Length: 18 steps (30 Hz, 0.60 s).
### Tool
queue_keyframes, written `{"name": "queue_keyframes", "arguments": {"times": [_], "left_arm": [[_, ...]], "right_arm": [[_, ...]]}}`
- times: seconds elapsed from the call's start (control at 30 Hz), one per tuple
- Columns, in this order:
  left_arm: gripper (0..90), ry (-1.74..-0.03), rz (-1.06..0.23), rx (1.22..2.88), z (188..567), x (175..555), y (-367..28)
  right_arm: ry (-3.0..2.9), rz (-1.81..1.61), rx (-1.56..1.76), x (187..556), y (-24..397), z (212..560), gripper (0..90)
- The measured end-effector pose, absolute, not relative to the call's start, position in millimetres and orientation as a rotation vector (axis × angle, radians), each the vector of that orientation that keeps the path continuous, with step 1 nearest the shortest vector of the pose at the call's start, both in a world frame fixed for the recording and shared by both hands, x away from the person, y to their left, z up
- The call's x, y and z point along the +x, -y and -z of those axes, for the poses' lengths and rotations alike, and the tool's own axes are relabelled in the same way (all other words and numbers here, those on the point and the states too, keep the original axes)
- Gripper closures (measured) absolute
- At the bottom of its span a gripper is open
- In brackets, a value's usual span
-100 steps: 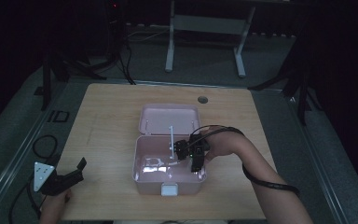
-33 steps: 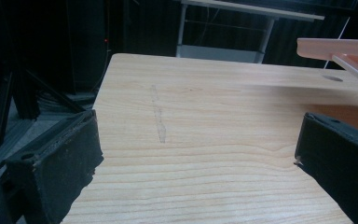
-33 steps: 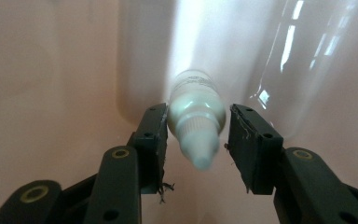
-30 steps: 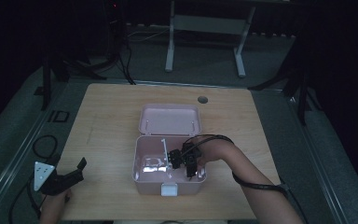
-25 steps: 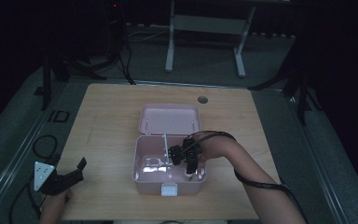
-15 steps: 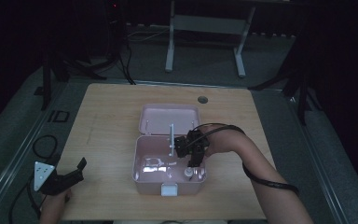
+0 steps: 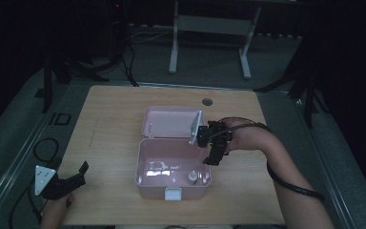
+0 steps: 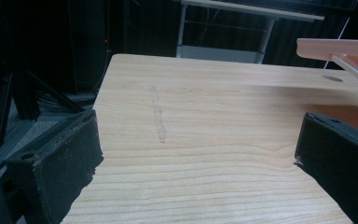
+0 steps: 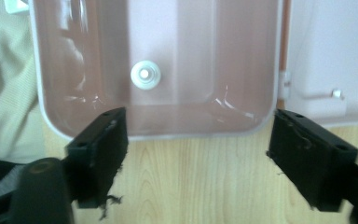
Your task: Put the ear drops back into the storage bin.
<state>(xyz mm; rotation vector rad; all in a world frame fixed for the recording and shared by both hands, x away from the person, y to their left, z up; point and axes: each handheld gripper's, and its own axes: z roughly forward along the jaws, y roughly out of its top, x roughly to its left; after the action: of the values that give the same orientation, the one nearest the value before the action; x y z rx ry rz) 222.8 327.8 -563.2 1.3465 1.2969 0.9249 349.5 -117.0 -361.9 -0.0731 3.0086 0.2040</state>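
Observation:
An open pink box (image 7: 141,164) stands mid-table, its lid (image 7: 169,121) lying flat behind it. A small white round piece (image 7: 190,177) rests on the box floor near the front right; the right gripper view looks down on this piece (image 9: 145,74). My right gripper (image 7: 212,158) hovers over the box's right rim (image 9: 168,136), jaws wide apart with nothing between them (image 9: 198,126). My left gripper (image 7: 79,175) sits at the table's front left corner, open and empty. In its own view the left gripper (image 8: 196,140) faces bare wood.
A white latch (image 7: 173,193) sits on the box's front wall. A round cable hole (image 7: 207,101) marks the table's far side. A metal stand (image 7: 209,24) rises behind the table. Cables (image 7: 43,148) lie on the floor at left.
My right gripper has risen out of the box and drawn back to its right rim, jaws open. The small white piece now lies on the box floor. The left gripper has stayed still.

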Motion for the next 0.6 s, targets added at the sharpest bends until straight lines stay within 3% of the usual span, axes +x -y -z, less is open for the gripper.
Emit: {"name": "queue_keyframes", "arguments": {"times": [0.07, 0.27, 0.6], "left_arm": [[0.5, -1.297, -0.924, 1.347, 563, 223, -328], [0.5, -1.296, -0.927, 1.347, 563, 223, -328], [0.5, -1.298, -0.926, 1.346, 563, 223, -328]], "right_arm": [[-3.018, -0.229, -0.042, 352, 124, 362, 14.8], [-3.024, -0.253, 0.036, 358, 146, 371, 14.3], [-3.004, -0.245, 0.216, 369, 178, 415, 14.4]]}}
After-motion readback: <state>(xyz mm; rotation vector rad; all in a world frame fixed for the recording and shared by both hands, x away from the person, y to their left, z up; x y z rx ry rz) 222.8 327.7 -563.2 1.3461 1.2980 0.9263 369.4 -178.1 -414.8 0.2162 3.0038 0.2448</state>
